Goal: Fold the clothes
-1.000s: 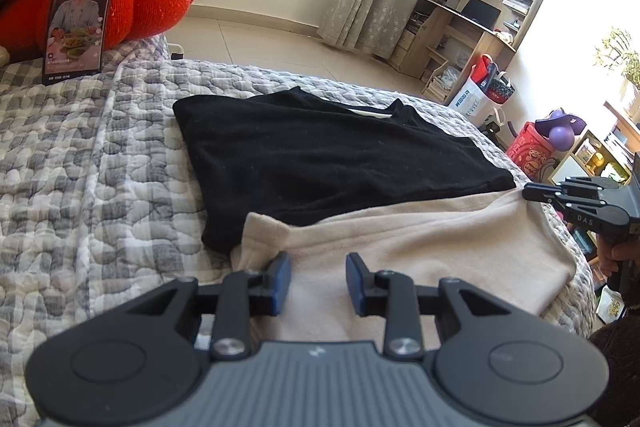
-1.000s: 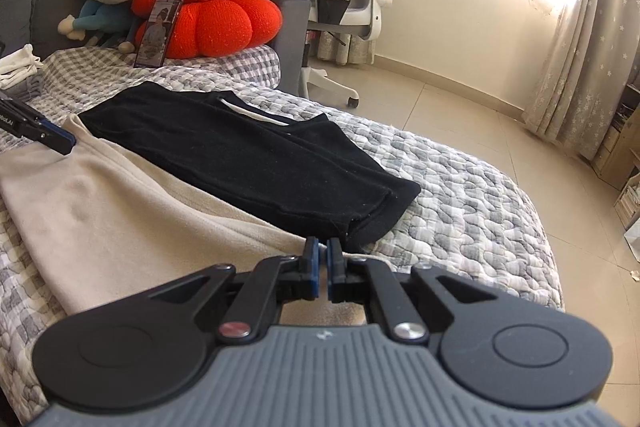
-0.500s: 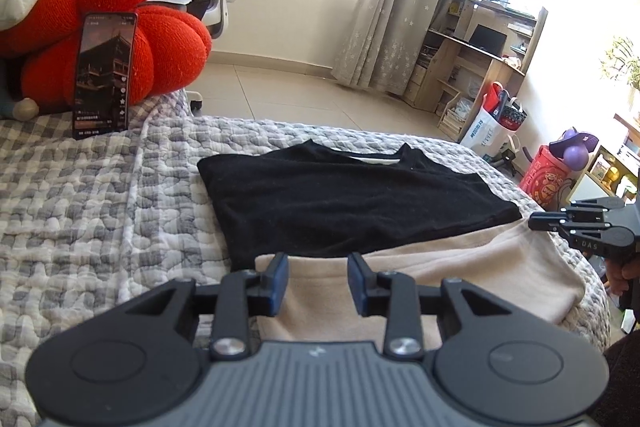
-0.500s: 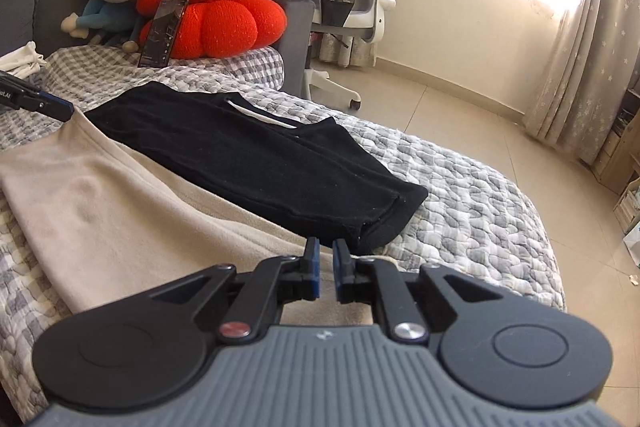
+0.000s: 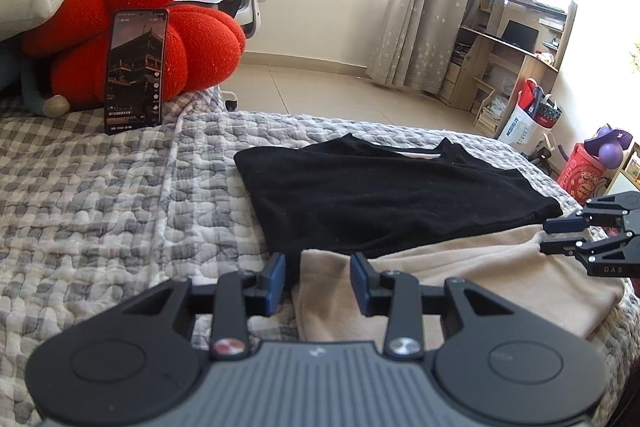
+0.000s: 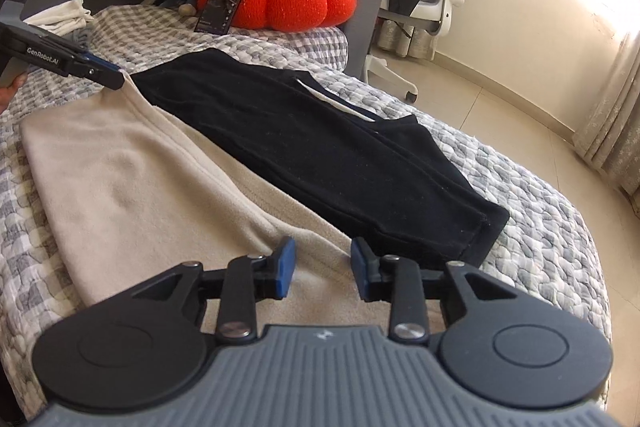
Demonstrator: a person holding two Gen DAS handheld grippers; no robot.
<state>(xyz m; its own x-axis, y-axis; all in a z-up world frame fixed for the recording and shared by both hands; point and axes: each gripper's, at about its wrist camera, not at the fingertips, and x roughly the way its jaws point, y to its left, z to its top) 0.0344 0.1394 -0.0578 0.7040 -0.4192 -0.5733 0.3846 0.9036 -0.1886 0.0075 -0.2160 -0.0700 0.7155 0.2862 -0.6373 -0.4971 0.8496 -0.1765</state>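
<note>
1. Right claw (image 6: 322, 273): jaws opening, spread with the beige cloth (image 6: 132, 183) lying under and between the pads, nothing pinched. It's sitting at the cloth's end nearest the bed's (image 6: 560, 239) foot corner.
2. Left claw (image 5: 318, 283): jaws parted, the cloth's other end corner sitting between the pads, pads not pressing on it as far as I can tell.
3. Key relation: the beige cloth's long axis is running from one claw straight to the other, parallel to the bed's near edge. Each claw is at its own end, so neither is nearer overall.
4. Beige cloth: looking already doubled over, a fold line running along its length, lying flat, soft fleece-like.
5. Black shirt (image 6: 320, 151): lying flat just beyond the beige cloth, long edges touching or slightly overlapping, towards the bed's far edge.
6. Judgement: next fold probably needs both ends re-gripped.
</note>
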